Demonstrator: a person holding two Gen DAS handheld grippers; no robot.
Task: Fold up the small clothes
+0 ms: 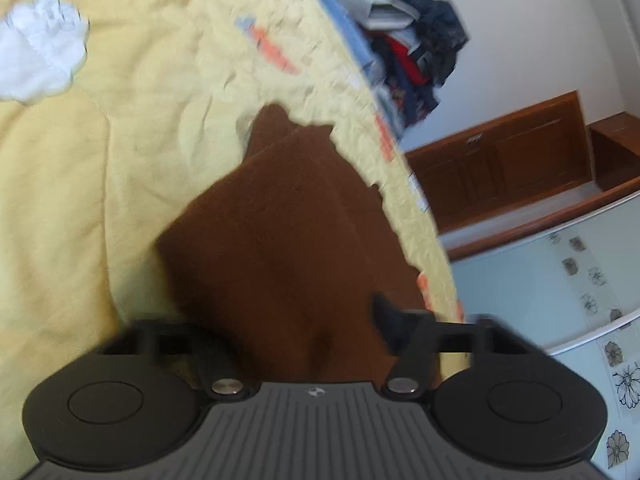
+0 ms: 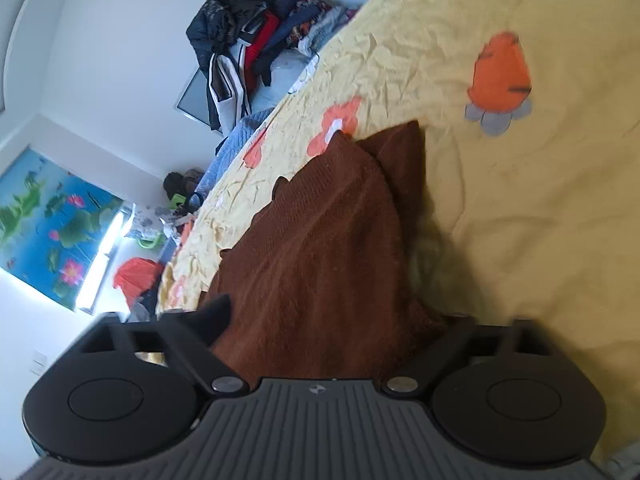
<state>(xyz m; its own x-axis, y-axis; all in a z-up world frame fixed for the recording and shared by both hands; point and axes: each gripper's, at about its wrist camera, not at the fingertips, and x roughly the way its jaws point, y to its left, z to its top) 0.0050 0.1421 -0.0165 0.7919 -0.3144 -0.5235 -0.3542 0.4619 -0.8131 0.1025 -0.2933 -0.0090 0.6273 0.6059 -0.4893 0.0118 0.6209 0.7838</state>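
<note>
A brown knitted garment [image 1: 280, 240] lies on a yellow bedspread [image 1: 80, 200], one end draped over my left gripper [image 1: 304, 332]. Only one black fingertip [image 1: 384, 316] shows; the cloth hides the other, and the jaws look shut on it. In the right wrist view the same brown garment [image 2: 320, 248] runs from the bedspread [image 2: 540, 200] up into my right gripper [image 2: 320, 332]. One black fingertip [image 2: 216, 312] shows beside the cloth; the other is covered. The garment hangs lifted between both grippers.
A white cloud patch [image 1: 40, 52] is on the bedspread at far left. A pile of dark and red clothes [image 1: 416, 48] sits past the bed's edge, also in the right wrist view [image 2: 256, 44]. A wooden cabinet [image 1: 500, 152] stands by the wall.
</note>
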